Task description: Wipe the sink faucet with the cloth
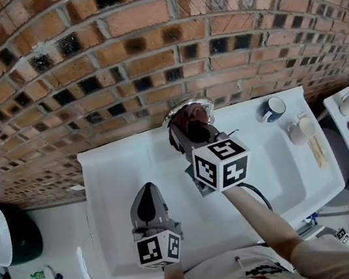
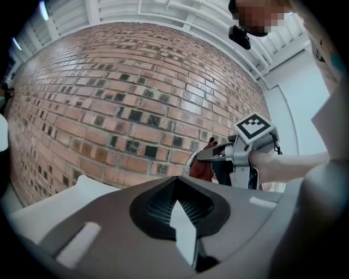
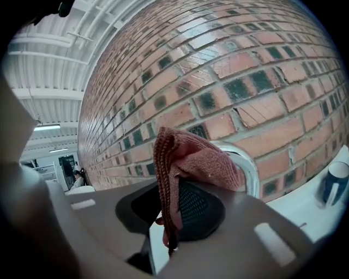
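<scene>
Right gripper (image 1: 188, 133) clamping pink cloth (image 3: 191, 163) on chrome faucet (image 3: 248, 168), left gripper (image 1: 147, 196) closed, empty, over white sink (image 1: 117, 171)

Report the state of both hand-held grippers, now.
Left hand-held gripper: shut, nothing between its jaws.
Right hand-held gripper: shut on the reddish cloth, up by the chrome faucet.

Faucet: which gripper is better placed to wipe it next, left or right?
Right. The right gripper has the cloth pinched in its jaws, up at the faucet arch. The left gripper is shut on nothing, back over the sink, apart from the faucet.
</scene>
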A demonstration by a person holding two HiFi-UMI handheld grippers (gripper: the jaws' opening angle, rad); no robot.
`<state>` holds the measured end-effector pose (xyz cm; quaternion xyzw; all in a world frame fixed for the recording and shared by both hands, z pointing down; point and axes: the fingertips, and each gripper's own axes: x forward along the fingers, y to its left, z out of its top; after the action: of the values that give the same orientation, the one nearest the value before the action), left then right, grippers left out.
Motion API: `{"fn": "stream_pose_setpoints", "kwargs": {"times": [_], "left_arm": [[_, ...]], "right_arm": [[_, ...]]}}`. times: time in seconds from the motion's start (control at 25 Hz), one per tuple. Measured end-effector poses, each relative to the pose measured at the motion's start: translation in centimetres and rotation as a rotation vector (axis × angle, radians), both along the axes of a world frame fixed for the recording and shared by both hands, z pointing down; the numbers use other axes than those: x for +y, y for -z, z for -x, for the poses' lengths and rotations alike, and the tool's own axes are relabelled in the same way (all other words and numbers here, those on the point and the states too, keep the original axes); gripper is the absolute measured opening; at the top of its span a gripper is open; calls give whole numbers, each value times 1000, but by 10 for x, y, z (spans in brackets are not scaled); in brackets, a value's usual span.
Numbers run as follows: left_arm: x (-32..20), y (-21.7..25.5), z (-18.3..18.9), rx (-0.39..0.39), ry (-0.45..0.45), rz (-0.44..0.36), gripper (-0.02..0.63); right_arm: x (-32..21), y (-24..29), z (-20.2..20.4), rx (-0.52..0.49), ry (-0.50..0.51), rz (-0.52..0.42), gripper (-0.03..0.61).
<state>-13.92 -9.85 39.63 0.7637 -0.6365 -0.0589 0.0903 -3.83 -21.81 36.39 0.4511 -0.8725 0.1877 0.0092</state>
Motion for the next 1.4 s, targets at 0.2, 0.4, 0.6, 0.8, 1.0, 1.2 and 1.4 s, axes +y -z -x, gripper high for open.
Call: {"fn": "stream_pose_setpoints", "kwargs": {"times": [0.2,0.4,0.6,0.8,1.0,1.2,1.4], "left_arm": [[1,-1,1,-4,5,6,5],[0,0,5,-8,12,2,5],[4,-3,2,-7,8,14,5],[3,-1,9,-12,25,10,5],[3,-6,6,-10,14,17,5],[4,-2,9,-5,22,14,5],[5,-6,12,-1,27,15,5]], "right_arm": [[9,-8,2,16,29,-5,51],[32,4,13,7,47,-101,51],[11,-6,40,2,105,-42,49],[7,23,26,-2,67,-106,49],[3,49,2,-4,1,-168,49],[-6,62,-35,-46,-88,-185,49],[-21,49,-84,-38,-192,-127,49]]}}
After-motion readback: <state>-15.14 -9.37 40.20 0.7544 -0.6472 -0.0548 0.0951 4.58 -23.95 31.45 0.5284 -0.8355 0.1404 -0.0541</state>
